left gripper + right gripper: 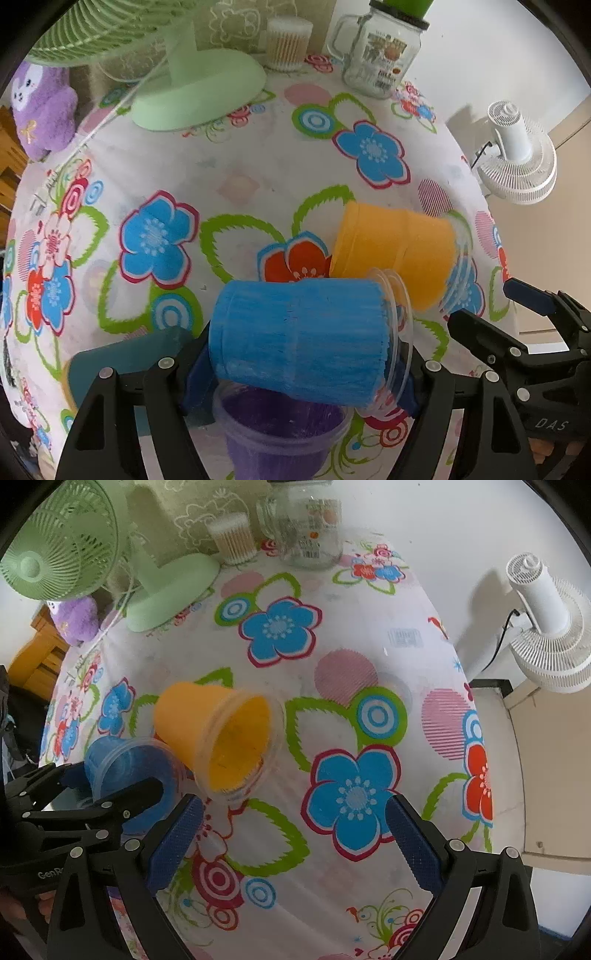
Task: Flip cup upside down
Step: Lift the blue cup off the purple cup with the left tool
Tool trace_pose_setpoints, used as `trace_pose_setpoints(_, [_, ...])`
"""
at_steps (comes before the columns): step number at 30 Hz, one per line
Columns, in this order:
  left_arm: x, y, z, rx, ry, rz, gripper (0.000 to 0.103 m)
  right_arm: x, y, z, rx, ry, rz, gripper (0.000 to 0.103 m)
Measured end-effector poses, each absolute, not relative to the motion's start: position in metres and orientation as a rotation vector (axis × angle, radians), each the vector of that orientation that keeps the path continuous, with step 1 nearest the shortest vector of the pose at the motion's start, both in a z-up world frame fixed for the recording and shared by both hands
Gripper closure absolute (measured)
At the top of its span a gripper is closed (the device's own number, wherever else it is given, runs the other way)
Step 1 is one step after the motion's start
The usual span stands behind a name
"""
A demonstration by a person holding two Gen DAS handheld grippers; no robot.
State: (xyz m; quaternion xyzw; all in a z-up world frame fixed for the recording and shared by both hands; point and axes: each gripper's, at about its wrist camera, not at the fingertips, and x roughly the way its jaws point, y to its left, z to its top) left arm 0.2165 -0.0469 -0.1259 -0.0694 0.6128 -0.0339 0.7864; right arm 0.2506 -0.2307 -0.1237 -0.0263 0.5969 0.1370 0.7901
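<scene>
The left gripper pinches the blue-painted clear plastic cup between its blue pads, one at the cup's base end, one at its clear rim. The cup is held sideways, mouth to the right, above the flower-print tablecloth. Directly under the blue cup stands an upright purple-painted clear plastic cup, its rim just below the blue wall. Just beyond the blue cup, an orange-painted clear plastic cup lies on its side, mouth toward the cloth's right edge; whether the two touch cannot be told.

The right gripper hovers with jaws spread and nothing between them, to the right of the orange cup, over bare cloth that runs on to the table's right edge. Well beyond the orange cup, a green desk fan, a cotton-swab tub and a glass handled jar line the far edge.
</scene>
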Motion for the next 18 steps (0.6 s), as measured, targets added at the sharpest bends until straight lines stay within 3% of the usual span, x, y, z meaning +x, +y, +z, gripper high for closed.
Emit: trace_pose_setpoints(18, [0.173,-0.054,-0.061,-0.024,1.211,-0.079,0.023,0.203,-0.225,-0.065,-0.072,1.191,0.374,0.003])
